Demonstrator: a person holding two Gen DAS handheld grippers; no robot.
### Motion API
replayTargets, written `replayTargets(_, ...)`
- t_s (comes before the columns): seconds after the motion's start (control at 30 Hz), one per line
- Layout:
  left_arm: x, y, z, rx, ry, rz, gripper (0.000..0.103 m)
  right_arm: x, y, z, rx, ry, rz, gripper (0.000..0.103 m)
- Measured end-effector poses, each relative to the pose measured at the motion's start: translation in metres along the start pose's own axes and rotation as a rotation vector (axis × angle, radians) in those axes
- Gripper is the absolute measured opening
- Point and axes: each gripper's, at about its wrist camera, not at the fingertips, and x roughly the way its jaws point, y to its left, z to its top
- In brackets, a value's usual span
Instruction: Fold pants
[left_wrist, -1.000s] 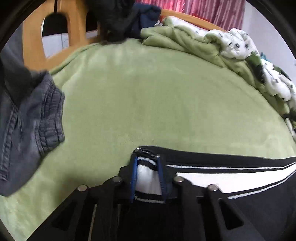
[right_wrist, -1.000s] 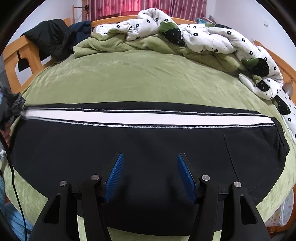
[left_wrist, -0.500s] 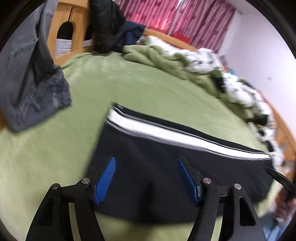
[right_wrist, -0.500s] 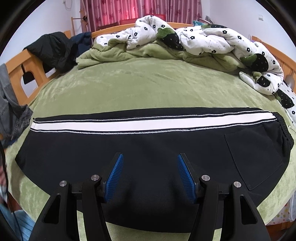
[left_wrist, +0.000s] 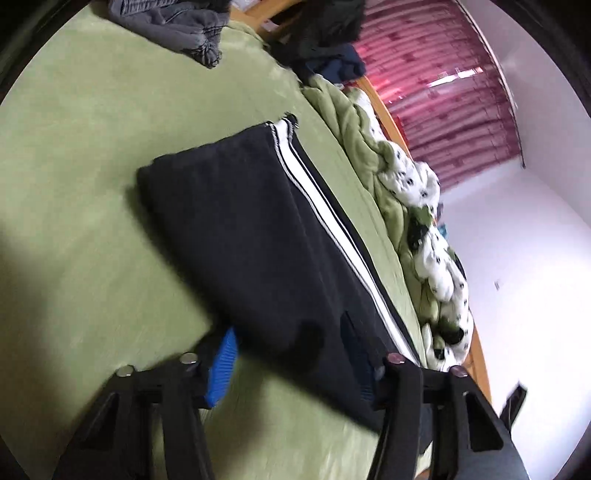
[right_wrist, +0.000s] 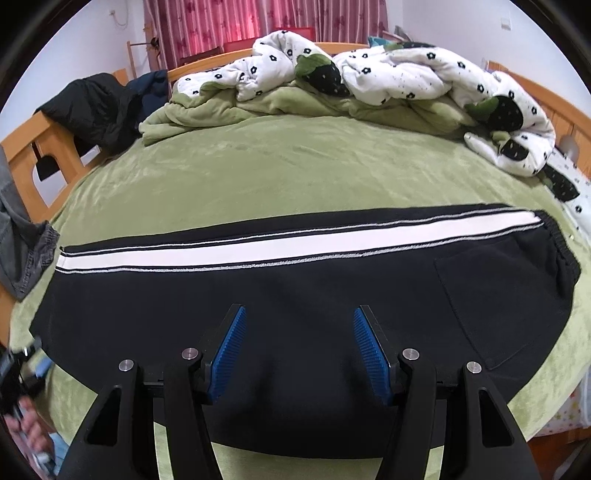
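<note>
Here, pants flat on bed.

Open green bed surface is left beyond the pants. The far edge is blocked by a heaped quilt, the left rail by a dark jacket and grey garment.

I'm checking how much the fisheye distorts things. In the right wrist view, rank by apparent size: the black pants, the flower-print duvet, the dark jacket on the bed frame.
1. black pants, though nearest the camera, so enlarged.
2. flower-print duvet.
3. dark jacket.
</note>
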Motion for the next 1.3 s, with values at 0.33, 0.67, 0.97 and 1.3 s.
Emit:
replayTargets(0.33,-0.008,0.019,0.031,-0.039,-0.053,0.069,0.013,-0.027,-0.022,-0.010,0.002,-0.028,-0.075,0.060)
replayTargets(0.67,-0.011,-0.021,0.034,0.134,-0.123,0.291,0.013,-0.073,-0.083,-0.038,-0.050,-0.039,-0.178,0.060)
replayTargets(0.97,-0.008,-0.179,0.016,0.623,-0.273,0.554,0.010,-0.052,-0.154,-0.033,0.005,-0.061,-0.139,0.060)
replayTargets(1.3,0.104,-0.364,-0.193,1.226,-0.022,0.259,0.004,-0.004,-0.215,-0.041,0.153,-0.148,-0.106,0.060)
